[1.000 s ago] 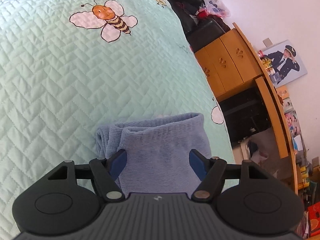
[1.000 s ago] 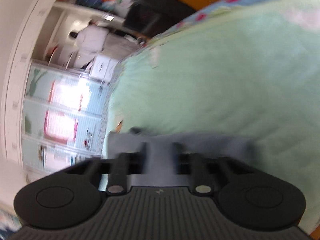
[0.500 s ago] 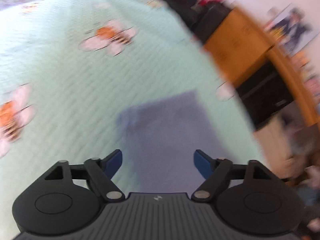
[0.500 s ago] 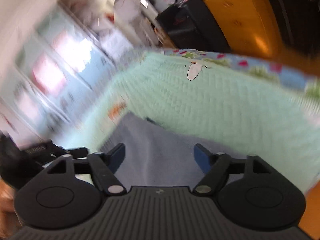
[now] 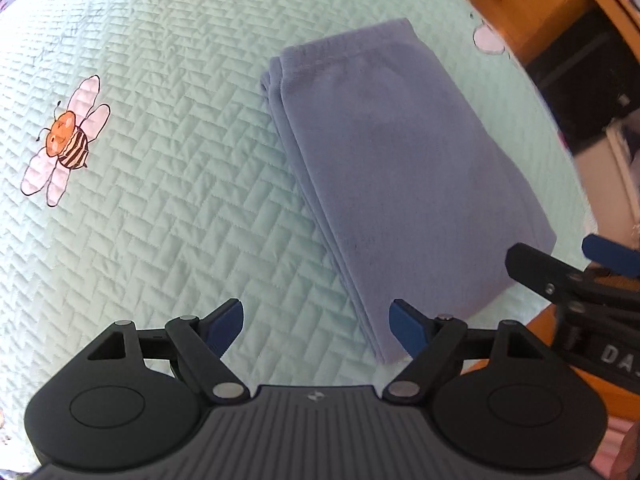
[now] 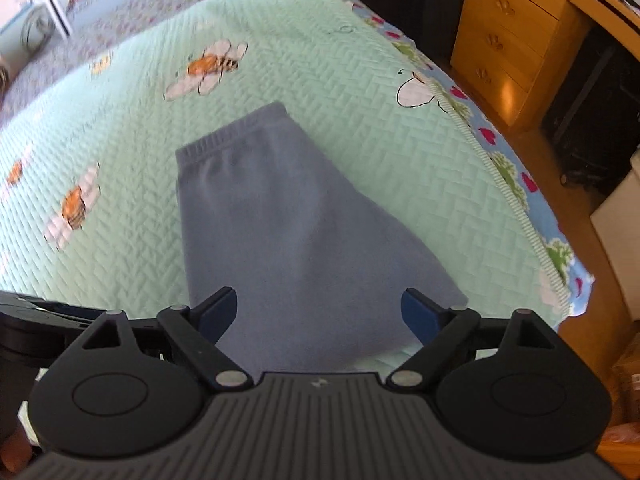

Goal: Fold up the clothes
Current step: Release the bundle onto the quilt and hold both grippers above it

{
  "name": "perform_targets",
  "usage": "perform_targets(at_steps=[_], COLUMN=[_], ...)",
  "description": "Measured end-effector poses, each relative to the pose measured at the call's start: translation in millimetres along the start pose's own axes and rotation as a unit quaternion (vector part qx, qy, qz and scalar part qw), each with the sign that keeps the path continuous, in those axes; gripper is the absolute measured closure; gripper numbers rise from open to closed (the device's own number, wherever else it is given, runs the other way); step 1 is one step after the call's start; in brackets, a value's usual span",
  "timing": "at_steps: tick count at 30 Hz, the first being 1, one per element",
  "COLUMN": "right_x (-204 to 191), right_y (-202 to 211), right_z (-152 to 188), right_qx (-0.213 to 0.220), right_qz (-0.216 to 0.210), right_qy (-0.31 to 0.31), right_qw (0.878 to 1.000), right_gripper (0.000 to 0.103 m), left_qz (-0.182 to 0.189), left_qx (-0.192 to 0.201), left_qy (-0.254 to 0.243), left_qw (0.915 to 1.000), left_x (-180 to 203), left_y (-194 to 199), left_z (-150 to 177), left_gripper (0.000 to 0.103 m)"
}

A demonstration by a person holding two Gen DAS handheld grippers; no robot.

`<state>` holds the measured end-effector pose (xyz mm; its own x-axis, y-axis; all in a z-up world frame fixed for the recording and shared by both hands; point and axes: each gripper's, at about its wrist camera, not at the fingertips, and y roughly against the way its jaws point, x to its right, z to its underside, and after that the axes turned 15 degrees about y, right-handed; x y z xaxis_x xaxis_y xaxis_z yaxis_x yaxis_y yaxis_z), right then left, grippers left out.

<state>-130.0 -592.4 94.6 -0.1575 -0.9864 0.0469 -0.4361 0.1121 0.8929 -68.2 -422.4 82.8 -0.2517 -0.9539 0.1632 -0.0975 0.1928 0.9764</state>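
A folded blue garment (image 5: pixel 400 168) lies flat on the mint quilted bedspread (image 5: pixel 160 200), its ribbed hem at the far end, several layers showing along its left edge. My left gripper (image 5: pixel 316 330) hovers above its near-left corner, open, with nothing between the fingers. In the right wrist view the same garment (image 6: pixel 288 232) lies below my right gripper (image 6: pixel 320 312), whose jaws are opening wide and stand clear of the cloth. The right gripper's black arm and blue pad also show at the right edge of the left wrist view.
Bee prints (image 5: pixel 64 140) dot the bedspread. The bed's edge with a blue floral border (image 6: pixel 512 184) runs close along the garment's right side. A wooden chest of drawers (image 6: pixel 508 36) and a dark cabinet (image 6: pixel 596 116) stand beyond it.
Both grippers rose and tipped downward, away from the garment. The right gripper, shut on the cloth a second ago, let go and spread. The garment now lies flat and free.
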Motion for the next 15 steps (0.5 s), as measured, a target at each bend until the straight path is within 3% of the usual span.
perform_targets(at_steps=[4,15], right_x=[-2.4,-6.3], right_y=[-3.5,3.0], right_z=[-1.5,4.0], right_qx=[-0.041,-0.043], right_qz=[0.004,-0.006], right_qy=[0.013,0.016], right_qw=[0.999,0.999], right_gripper=[0.013,0.013], left_qz=[-0.02,-0.004], left_qx=[-0.001,-0.018], left_qy=[-0.012,-0.005], left_qw=[0.9997,0.9998], left_x=[4.7,0.7], left_y=[-1.0,0.5], left_z=[3.1,13.2], left_gripper=[0.02,0.02])
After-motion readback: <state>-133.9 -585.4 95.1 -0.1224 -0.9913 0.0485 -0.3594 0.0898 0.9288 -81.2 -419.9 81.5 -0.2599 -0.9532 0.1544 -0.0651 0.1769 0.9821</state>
